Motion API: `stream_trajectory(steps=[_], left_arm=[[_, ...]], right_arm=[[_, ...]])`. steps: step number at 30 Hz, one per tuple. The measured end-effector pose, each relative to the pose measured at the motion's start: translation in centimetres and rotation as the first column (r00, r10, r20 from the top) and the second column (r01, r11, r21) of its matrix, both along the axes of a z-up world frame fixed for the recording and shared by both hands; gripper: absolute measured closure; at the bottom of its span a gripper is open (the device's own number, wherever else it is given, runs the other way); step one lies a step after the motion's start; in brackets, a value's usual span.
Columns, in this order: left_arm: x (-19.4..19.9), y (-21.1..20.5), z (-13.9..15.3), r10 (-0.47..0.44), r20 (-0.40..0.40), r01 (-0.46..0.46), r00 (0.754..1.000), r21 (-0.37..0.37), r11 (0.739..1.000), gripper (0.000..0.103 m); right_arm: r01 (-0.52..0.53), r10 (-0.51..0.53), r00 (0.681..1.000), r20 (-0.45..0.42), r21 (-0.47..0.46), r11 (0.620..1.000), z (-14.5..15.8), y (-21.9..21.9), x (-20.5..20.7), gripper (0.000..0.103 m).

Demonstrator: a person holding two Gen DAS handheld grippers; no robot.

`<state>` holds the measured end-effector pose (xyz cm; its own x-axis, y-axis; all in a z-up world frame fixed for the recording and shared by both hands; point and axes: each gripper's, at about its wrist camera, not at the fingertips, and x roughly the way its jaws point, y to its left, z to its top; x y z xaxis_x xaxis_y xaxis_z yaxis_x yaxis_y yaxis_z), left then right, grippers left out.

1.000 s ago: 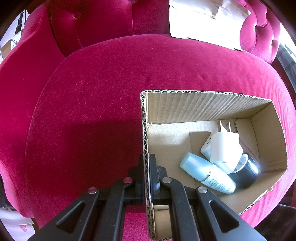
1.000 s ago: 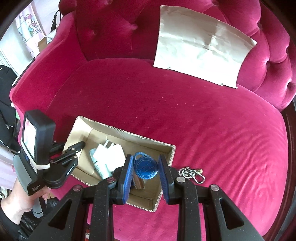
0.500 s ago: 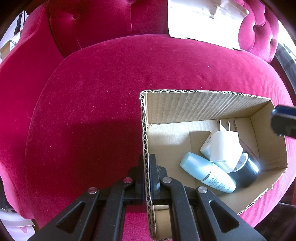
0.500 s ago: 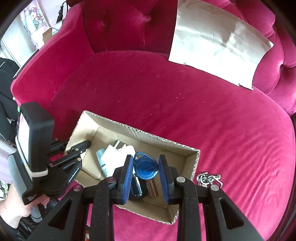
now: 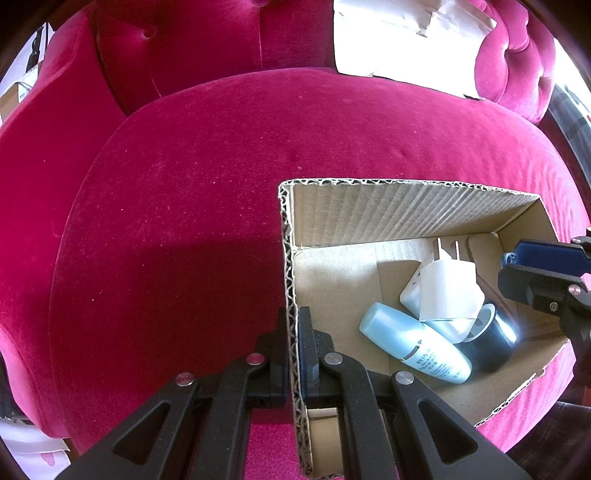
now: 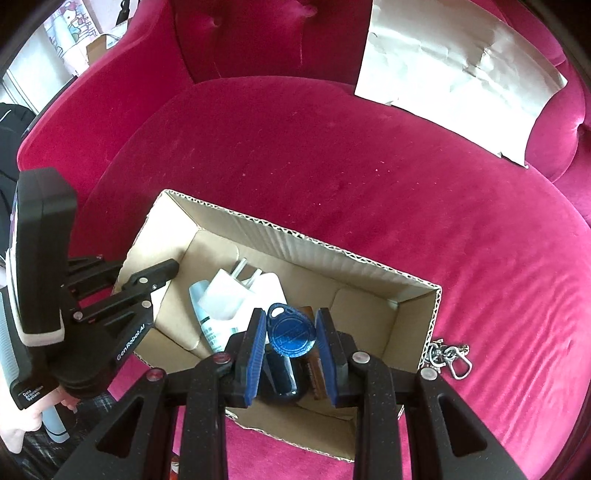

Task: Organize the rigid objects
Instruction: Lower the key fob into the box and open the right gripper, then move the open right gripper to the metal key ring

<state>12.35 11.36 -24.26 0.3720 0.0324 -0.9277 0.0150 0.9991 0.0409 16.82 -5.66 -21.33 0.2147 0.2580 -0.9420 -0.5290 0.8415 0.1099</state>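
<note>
Charger (image 5: 447,291), bottle (image 5: 413,341) crowding box (image 5: 406,206) floor

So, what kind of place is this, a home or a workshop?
Most likely a home living room: the work happens on a tufted pink velvet sofa, a cartoon-cat print hangs at the back, and a cardboard box holds small household things.
</note>
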Motion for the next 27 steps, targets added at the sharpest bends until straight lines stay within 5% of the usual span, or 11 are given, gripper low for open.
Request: stream_trajectory(steps=[8,13,18,27], left_arm=[[0.0,0.0,0.0,0.003,-0.002,-0.003,1.0,0.0,1.0,0.1],[0.0,0.0,0.0,0.004,-0.003,-0.004,1.0,0.0,1.0,0.1],[0.1,0.0,0.0,0.003,-0.003,-0.003,1.0,0.0,1.0,0.1],[0.2,0.0,0.0,0.003,-0.004,-0.002,1.0,0.004,1.0,0.1]], right_arm=[[0.0,0.0,1.0,0.006,0.014,1.0,0.0,-0.3,-0.1,0.073],[-0.008,0.007,0.998,0.061,0.013,1.0,0.8,-0.5,-0.8,0.029],[0.005,-0.005,0.994,0.109,0.0,1.0,1.3,-0.9,-1.1,0.003],[0.027,-0.027,0.994,0.105,0.002,1.0,1.1,-1.5,-0.7,0.0]])
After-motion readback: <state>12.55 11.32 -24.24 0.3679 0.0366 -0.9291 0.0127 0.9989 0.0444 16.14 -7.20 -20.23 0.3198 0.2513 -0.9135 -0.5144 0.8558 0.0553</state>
